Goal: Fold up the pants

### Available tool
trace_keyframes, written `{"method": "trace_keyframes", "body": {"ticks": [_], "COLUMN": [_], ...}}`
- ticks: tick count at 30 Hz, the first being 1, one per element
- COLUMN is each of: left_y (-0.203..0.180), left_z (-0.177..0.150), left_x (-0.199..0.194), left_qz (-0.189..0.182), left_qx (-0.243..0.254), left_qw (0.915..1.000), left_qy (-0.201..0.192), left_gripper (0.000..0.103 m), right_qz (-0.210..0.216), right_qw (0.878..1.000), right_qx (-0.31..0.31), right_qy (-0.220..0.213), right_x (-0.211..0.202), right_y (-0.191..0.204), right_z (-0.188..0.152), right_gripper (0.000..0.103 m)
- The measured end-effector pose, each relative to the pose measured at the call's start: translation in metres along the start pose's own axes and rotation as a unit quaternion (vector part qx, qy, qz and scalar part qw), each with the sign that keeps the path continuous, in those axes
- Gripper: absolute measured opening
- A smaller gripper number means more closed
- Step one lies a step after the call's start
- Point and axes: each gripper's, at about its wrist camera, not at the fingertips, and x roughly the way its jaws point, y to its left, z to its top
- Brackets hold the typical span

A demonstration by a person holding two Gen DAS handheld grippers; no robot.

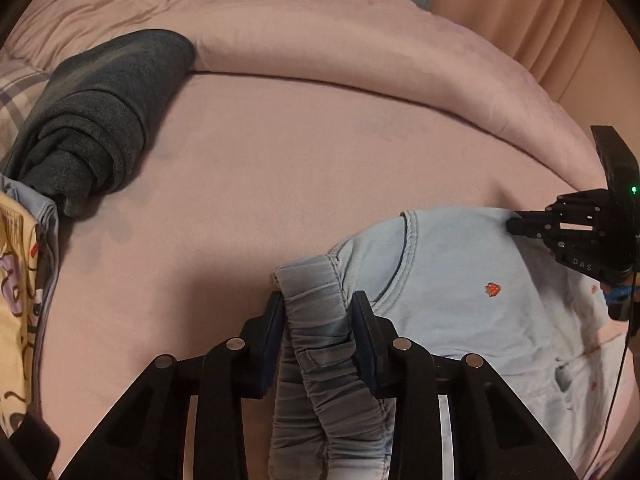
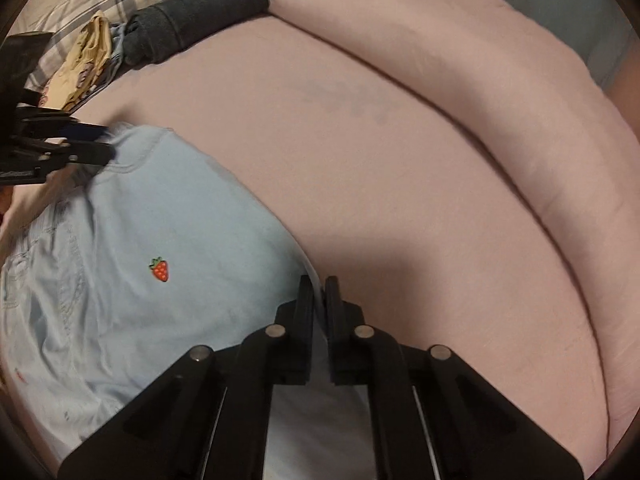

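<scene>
Left wrist view shows the left gripper (image 1: 316, 308) with its jaws partly closed on the gathered elastic waistband (image 1: 316, 320) of the pants (image 1: 452, 280), the pads pressing the bunched band from both sides. The right gripper (image 2: 319, 292) is nearly shut, pinching a thin edge of the same light blue cloth at the other side of the waist. The pants lie on the pink bed (image 2: 400, 208) close in front of the person, with a small strawberry (image 2: 160, 270) on the fabric between the two grips. The waist edge runs from one gripper to the other, and the legs appear to trail back toward the person, mostly out of sight (so the long axis is a judgement, not a clear sighting). Each hand sits at its own corner, neither nearer. The coming fold probably turns on keeping that edge taut. A dark folded garment (image 1: 100, 116) lies well apart at the far left.
</scene>
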Motion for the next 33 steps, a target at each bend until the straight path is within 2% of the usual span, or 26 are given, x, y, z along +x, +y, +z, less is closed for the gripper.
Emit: {"method": "trace_keyframes", "body": {"ticks": [3,5,6,8,10,11,13,14,16,18,19,20,21,23,25,26,28,30,31,33], "left_y": [0.002,0.000,-0.001,-0.006,-0.013,-0.020,-0.042,-0.056,-0.076,-0.089,-0.088,-0.083,-0.078,-0.074,-0.071,-0.069,-0.066,-0.052,-0.046,-0.025], "left_z": [-0.002,0.001,0.003,0.001,-0.003,-0.005,-0.007,-0.009,-0.012,-0.016,-0.018,-0.021,-0.022,-0.025,-0.032,-0.037,-0.048,-0.055,-0.058,-0.066], "left_x": [0.023,0.014,0.006,-0.018,-0.039,-0.046,-0.048,-0.044,-0.032,-0.001,0.021,0.034,0.029,0.021,0.006,0.000,-0.015,-0.026,-0.029,-0.016], "left_qz": [0.034,0.067,0.083,0.096,0.106,0.099,0.062,0.035,0.009,0.012,0.032,0.031,0.020,0.019,0.037,0.060,0.076,0.074,0.075,0.084], "left_qx": [0.006,0.008,0.011,0.028,0.049,0.061,0.083,0.099,0.128,0.139,0.132,0.122,0.114,0.112,0.131,0.142,0.149,0.138,0.129,0.101], "left_qw": [0.9993,0.9976,0.9964,0.9946,0.9913,0.9906,0.9917,0.9920,0.9900,0.9901,0.9905,0.9914,0.9931,0.9932,0.9903,0.9873,0.9854,0.9874,0.9884,0.9897], "left_qy": [0.014,0.014,0.009,-0.025,-0.062,-0.072,-0.076,-0.071,-0.058,-0.016,0.022,0.036,0.016,0.023,0.027,0.037,0.029,0.024,0.028,0.057], "left_gripper": [0.045,0.060,0.068,0.069,0.069,0.069,0.069,0.069,0.069,0.069,0.069,0.069,0.070,0.069,0.069,0.069,0.069,0.069,0.069,0.072], "right_qz": [0.001,-0.006,-0.006,-0.011,-0.020,-0.027,-0.044,-0.056,-0.087,-0.113,-0.139,-0.131,-0.115,-0.161,-0.181,-0.185,-0.209,-0.215,-0.204,-0.203], "right_qw": [0.999,0.999,0.999,0.998,0.997,0.995,0.991,0.989,0.983,0.979,0.973,0.974,0.971,0.952,0.944,0.941,0.934,0.926,0.921,0.912], "right_qx": [0.040,0.044,0.047,0.064,0.079,0.088,0.118,0.132,0.157,0.168,0.173,0.183,0.210,0.259,0.277,0.282,0.289,0.308,0.330,0.355], "right_qy": [0.017,0.002,0.004,0.016,-0.011,-0.024,-0.041,-0.039,-0.022,0.018,0.060,0.040,0.010,0.011,0.009,0.010,0.007,-0.026,-0.041,-0.030], "right_x": [0.018,0.019,0.017,0.001,-0.025,-0.038,-0.059,-0.064,-0.070,-0.059,-0.044,-0.044,-0.050,-0.056,-0.062,-0.068,-0.082,-0.110,-0.128,-0.131], "right_y": [-0.006,-0.007,-0.008,-0.019,-0.028,-0.034,-0.045,-0.051,-0.062,-0.070,-0.080,-0.088,-0.102,-0.128,-0.148,-0.155,-0.159,-0.164,-0.169,-0.159], "right_z": [-0.001,-0.003,-0.001,-0.004,-0.018,-0.026,-0.050,-0.061,-0.094,-0.119,-0.137,-0.146,-0.153,-0.162,-0.168,-0.171,-0.173,-0.189,-0.208,-0.221], "right_gripper": [0.013,0.014,0.024,0.038,0.038,0.039,0.039,0.039,0.039,0.037,0.037,0.044,0.044,0.044,0.044,0.043,0.042,0.043,0.044,0.044]}}
